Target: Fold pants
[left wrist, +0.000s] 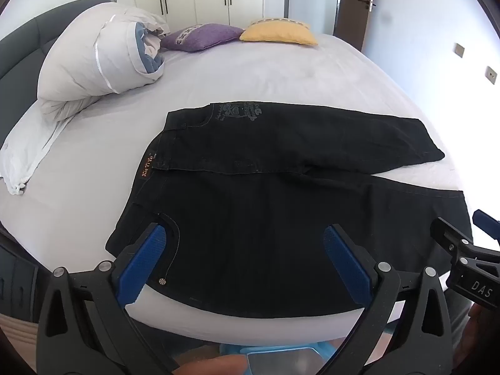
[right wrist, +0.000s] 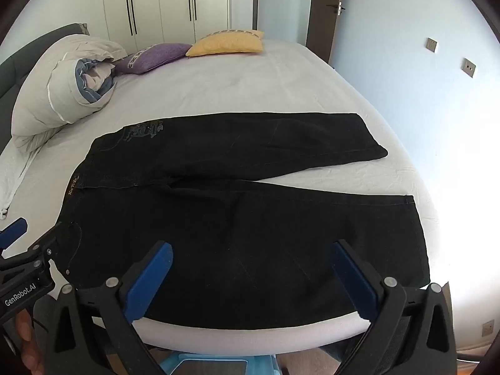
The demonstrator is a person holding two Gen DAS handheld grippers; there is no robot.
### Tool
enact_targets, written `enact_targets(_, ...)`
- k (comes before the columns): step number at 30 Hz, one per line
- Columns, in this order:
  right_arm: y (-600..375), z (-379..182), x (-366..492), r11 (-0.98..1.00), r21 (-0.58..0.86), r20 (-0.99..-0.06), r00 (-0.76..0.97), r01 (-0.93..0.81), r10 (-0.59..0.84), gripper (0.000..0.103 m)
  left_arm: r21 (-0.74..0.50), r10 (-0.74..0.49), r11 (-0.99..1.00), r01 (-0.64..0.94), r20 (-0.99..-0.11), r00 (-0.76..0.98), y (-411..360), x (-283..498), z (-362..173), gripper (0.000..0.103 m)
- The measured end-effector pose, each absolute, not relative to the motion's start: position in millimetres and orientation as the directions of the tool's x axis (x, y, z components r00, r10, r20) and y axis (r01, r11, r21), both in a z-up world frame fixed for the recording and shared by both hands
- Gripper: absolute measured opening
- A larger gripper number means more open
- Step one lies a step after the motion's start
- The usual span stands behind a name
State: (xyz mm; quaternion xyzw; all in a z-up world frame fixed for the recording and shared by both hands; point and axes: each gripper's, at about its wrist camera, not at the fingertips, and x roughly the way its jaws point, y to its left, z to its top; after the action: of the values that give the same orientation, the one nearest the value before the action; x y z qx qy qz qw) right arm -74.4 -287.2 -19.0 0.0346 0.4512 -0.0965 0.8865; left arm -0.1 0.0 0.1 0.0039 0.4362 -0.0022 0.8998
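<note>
Now | I see black pants (left wrist: 281, 193) flat on bed (left wrist: 250, 72), legs right | left gripper (left wrist: 247, 262) fingers apart, near waist | right gripper (right wrist: 250, 278) fingers apart, apparently above near leg

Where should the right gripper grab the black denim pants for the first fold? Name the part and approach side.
Grip the black denim pants at the near leg's hem corner, coming in from the bed's near edge. The legs lie flat and splayed, and that hem sits closest to the open right gripper, ready to carry over the far leg.
</note>
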Motion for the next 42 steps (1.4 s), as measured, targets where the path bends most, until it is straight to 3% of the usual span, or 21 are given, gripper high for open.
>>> enact_targets(42,-281,-24,-76,0.979,-0.012,-0.809,0.574,0.204,-0.129,0.103,0.014,0.013,1.0,-0.004,-0.786,0.618,11,-3,-6,0.103)
